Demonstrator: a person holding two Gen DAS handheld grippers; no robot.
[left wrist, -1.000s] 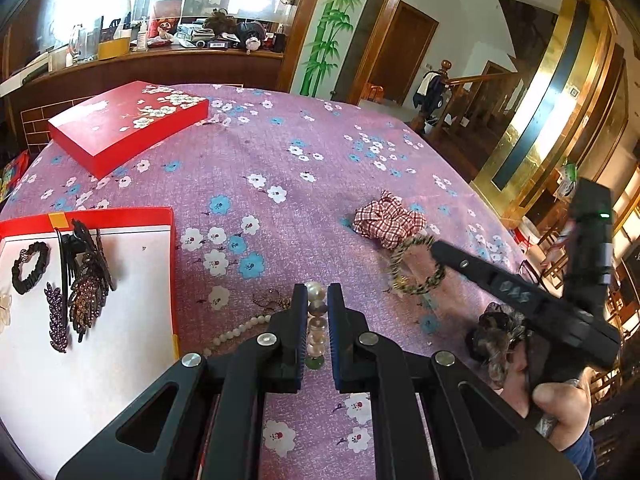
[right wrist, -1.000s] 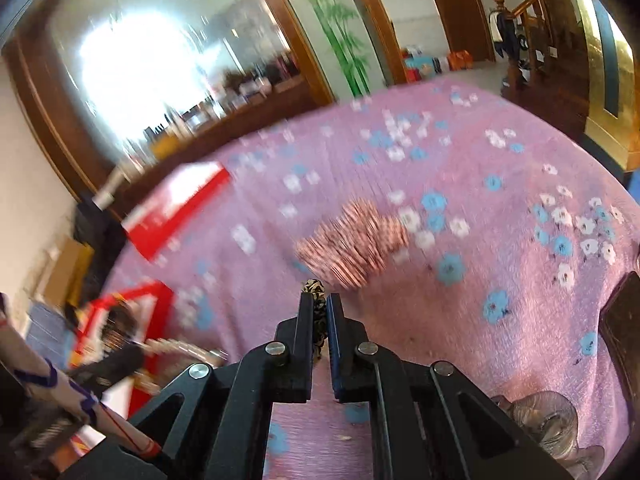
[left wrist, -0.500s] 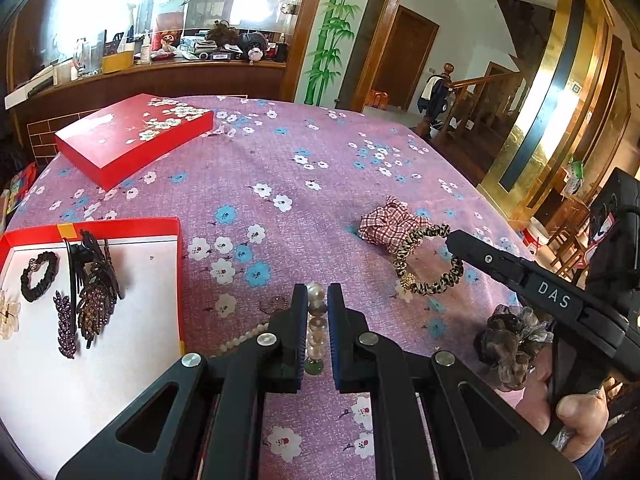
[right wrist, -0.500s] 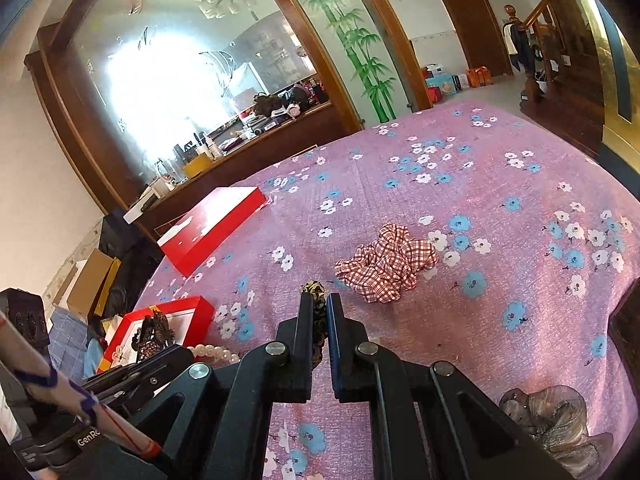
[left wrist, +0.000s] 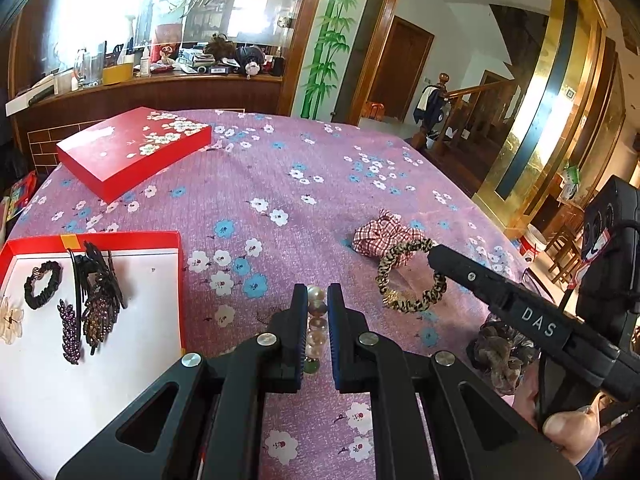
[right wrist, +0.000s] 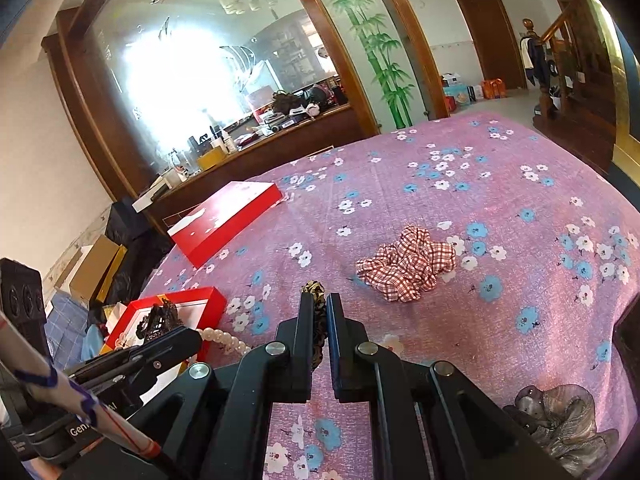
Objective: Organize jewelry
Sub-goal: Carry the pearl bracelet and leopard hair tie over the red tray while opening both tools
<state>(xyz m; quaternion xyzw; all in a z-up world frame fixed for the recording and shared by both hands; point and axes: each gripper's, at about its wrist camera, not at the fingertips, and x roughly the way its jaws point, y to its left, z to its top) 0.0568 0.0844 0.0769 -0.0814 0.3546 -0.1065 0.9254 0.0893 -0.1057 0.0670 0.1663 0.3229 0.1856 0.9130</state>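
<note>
My left gripper (left wrist: 318, 300) is shut on a strand of pearl beads (left wrist: 317, 322), held just right of the open red tray (left wrist: 176, 280) with its white lining. In the tray lie a black hair tie (left wrist: 42, 290), dark hair clips (left wrist: 98, 300) and a purple leaf clip (left wrist: 71, 332). My right gripper (right wrist: 319, 302) is shut on a leopard-print scrunchie (left wrist: 410, 280), which hangs above the cloth. In the right wrist view the beads (right wrist: 222, 338) trail from the left gripper beside the tray (right wrist: 212, 300). A red plaid scrunchie (right wrist: 408, 262) lies on the table ahead.
A purple floral cloth (left wrist: 280, 184) covers the round table. A red floral lid (left wrist: 132, 148) rests at the far left. A brown sheer scrunchie (right wrist: 560, 420) lies near the right edge. A wooden counter and glass partition stand behind.
The right gripper has lifted the leopard scrunchie slightly off the cloth and drifted sideways. The left gripper keeps the beads in place.
</note>
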